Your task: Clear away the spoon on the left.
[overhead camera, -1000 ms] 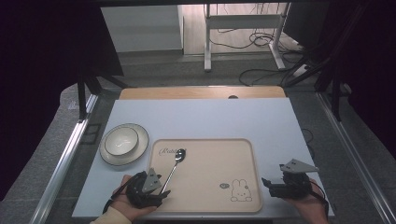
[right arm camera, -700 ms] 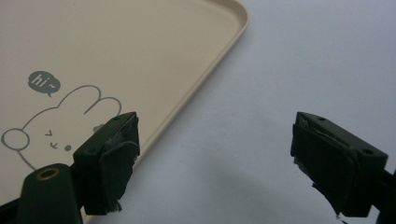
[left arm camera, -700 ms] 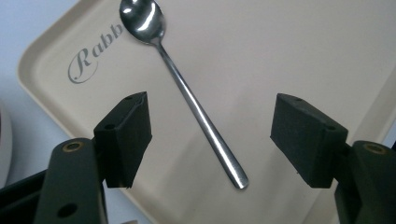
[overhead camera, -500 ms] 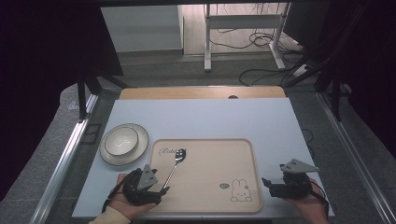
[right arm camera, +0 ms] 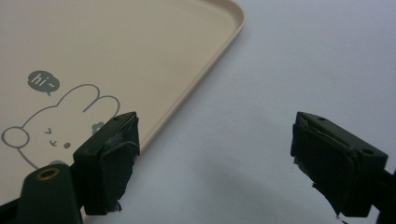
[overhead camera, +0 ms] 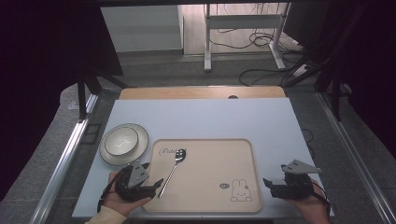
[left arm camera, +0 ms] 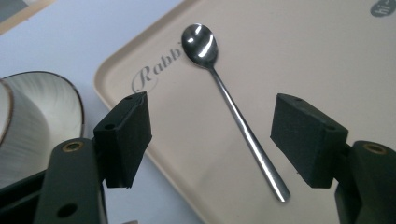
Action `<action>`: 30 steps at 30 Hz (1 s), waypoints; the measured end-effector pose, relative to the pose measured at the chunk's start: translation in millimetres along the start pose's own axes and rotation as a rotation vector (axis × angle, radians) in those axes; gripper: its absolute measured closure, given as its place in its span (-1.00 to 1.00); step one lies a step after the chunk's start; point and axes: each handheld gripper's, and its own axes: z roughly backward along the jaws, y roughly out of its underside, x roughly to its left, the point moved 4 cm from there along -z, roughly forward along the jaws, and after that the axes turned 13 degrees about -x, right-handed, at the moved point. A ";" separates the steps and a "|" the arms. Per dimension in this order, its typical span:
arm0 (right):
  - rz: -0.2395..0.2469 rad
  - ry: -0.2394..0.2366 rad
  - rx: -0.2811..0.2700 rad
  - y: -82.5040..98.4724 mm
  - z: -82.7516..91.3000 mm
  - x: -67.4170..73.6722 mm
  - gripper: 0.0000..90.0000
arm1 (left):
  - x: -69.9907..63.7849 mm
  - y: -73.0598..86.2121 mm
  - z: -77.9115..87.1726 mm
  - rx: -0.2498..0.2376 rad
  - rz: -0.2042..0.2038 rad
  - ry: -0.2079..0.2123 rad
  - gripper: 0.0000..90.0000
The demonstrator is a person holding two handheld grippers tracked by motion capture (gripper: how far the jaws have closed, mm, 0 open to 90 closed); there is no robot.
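Observation:
A metal spoon (overhead camera: 173, 167) lies slantwise on the left part of a beige tray (overhead camera: 210, 161) printed with a rabbit. My left gripper (overhead camera: 153, 186) is at the tray's near-left corner, by the end of the spoon's handle. In the left gripper view the jaws stand wide open with the spoon (left arm camera: 233, 112) lying flat between them, untouched. My right gripper (overhead camera: 267, 183) rests on the table just right of the tray, pointing at it. The right gripper (right arm camera: 215, 158) is open and holds nothing, with the tray's corner (right arm camera: 196, 70) just ahead of its left jaw.
A white bowl (overhead camera: 121, 140) sits on a plate (overhead camera: 140, 148) left of the tray, close to my left gripper. The pale blue table (overhead camera: 201, 116) runs bare behind the tray to a wooden strip (overhead camera: 201, 92) at the far edge.
My left gripper has drawn back a little to the left, away from the spoon's handle. The spoon, tray and right gripper have stayed where they were.

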 end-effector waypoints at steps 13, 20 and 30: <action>0.005 0.002 0.003 -0.5 -1.1 0.2 -0.65 | 16.8 6.7 14.8 -0.026 0.034 -0.064 -0.35; 0.007 0.002 0.003 -0.5 -1.6 0.6 -0.65 | 34.0 14.2 25.4 -0.045 0.106 -0.112 -0.35; 0.009 0.004 0.005 -0.2 -2.1 0.4 -0.66 | 49.3 20.3 35.9 -0.051 0.156 -0.151 -0.37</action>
